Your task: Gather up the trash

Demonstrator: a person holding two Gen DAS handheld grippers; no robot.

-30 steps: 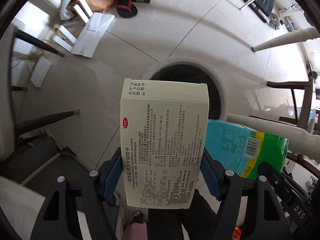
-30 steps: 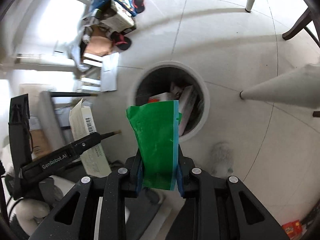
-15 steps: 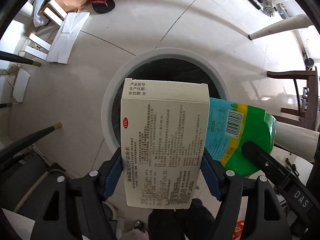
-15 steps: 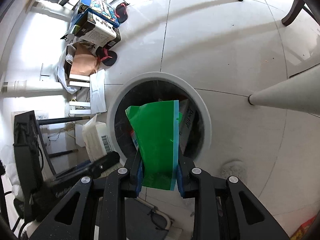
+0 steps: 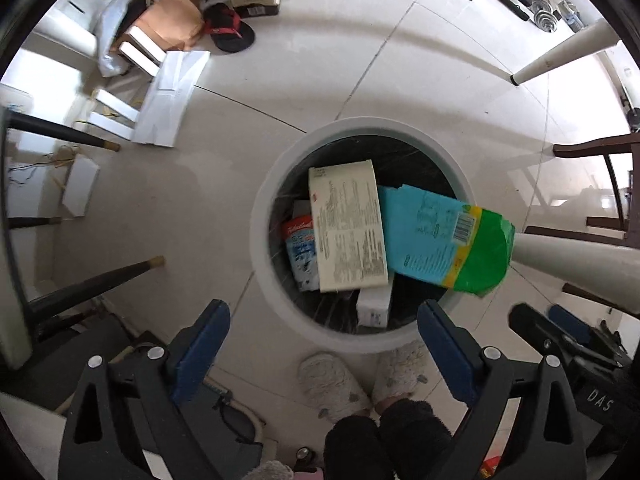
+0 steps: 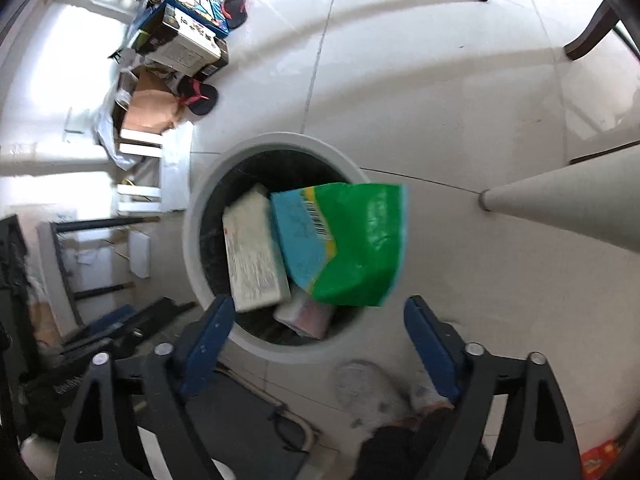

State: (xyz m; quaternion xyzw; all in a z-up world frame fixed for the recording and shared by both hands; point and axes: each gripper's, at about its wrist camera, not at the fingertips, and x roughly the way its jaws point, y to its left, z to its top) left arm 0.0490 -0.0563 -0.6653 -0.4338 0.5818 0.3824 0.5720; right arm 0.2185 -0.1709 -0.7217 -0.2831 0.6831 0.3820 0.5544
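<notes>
Both grippers just opened, box [image 5: 347, 226], bag [image 5: 444, 240] below over bin [image 5: 260, 240]

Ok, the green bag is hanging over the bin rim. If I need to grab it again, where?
Take the green bag by its green end, which overhangs the bin rim. Come from above on the rim side: that end looks clear of the cream box, I judge.

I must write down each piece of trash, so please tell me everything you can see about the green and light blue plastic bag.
The green and light blue plastic bag is a flat, crinkled, glossy pouch: light blue at one end, green at the other, with a yellow band and a white barcode between. It lies tilted over the round white trash bin, its green end sticking out past the rim. Its blue end lies beside the cream printed carton. No fingers touch it.
</notes>
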